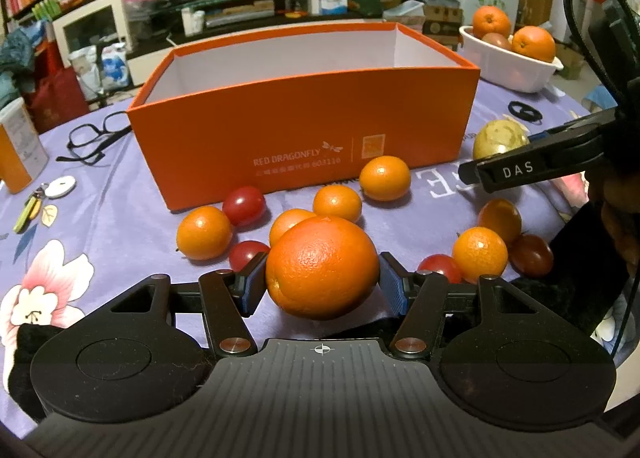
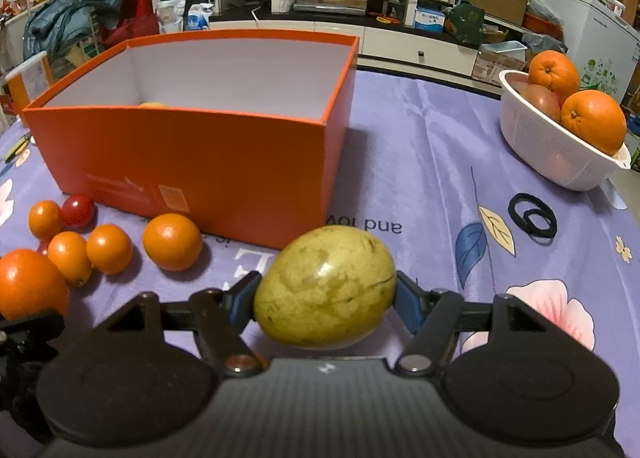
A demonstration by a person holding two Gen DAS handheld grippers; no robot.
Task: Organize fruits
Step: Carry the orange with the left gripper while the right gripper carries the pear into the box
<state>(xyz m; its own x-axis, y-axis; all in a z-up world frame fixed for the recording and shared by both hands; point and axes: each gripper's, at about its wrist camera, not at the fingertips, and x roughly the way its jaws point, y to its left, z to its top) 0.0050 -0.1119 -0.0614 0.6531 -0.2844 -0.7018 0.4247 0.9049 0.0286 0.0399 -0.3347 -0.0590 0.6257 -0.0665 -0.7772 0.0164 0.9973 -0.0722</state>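
My left gripper (image 1: 322, 282) is shut on a large orange (image 1: 322, 266), with both blue pads against its sides. My right gripper (image 2: 325, 298) is shut on a yellow-green oval fruit (image 2: 326, 292); that fruit also shows in the left wrist view (image 1: 499, 137). An open orange box (image 1: 304, 125) stands behind the fruit; it also shows in the right wrist view (image 2: 192, 137), with something yellow (image 2: 151, 104) low inside. Several small oranges (image 1: 385, 177) and red tomatoes (image 1: 244, 205) lie on the cloth in front of the box.
A white basket (image 2: 560, 153) with two oranges (image 2: 593, 121) and a reddish fruit stands at the far right. Black hair ties (image 2: 533, 214) lie near it. Glasses (image 1: 96, 137), keys (image 1: 34, 205) and a container (image 1: 18, 141) lie left of the box.
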